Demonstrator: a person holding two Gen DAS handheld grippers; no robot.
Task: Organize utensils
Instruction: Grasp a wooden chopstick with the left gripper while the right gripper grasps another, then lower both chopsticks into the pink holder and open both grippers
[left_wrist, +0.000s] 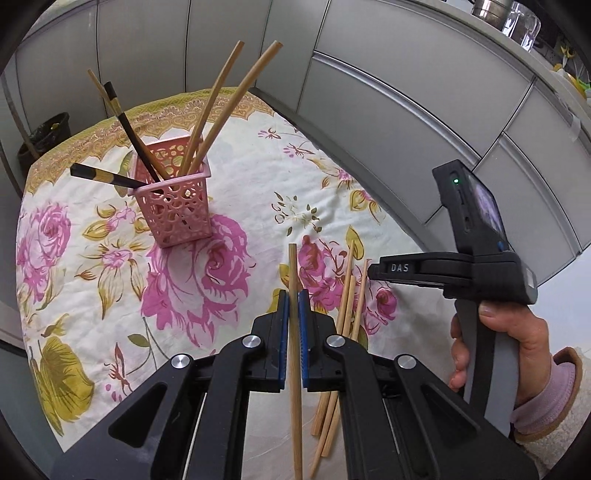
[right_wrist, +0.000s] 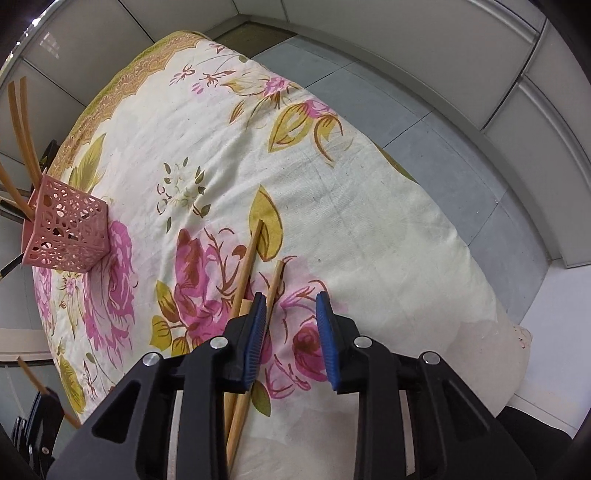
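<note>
Clamping one pale wooden chopstick (left_wrist: 294, 332) between its blue pads, your left gripper (left_wrist: 294, 306) holds it above the floral-clothed table (left_wrist: 258, 192), near the pink perforated plastic basket (left_wrist: 173, 199) of upright chopsticks. Your right gripper (right_wrist: 291, 314) hangs with fingers apart over the loose wooden chopsticks (right_wrist: 247, 266) lying on the cloth.

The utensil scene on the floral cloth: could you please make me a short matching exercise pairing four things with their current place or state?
Things:
1. left gripper
2. right gripper
3. pink basket
4. loose wooden chopsticks

States:
a. lying flat on the floral tablecloth
b. open, holding nothing
c. standing upright, with chopsticks inside
d. shut on a single wooden chopstick

Pairs: 1-d, 2-b, 3-c, 4-a
</note>
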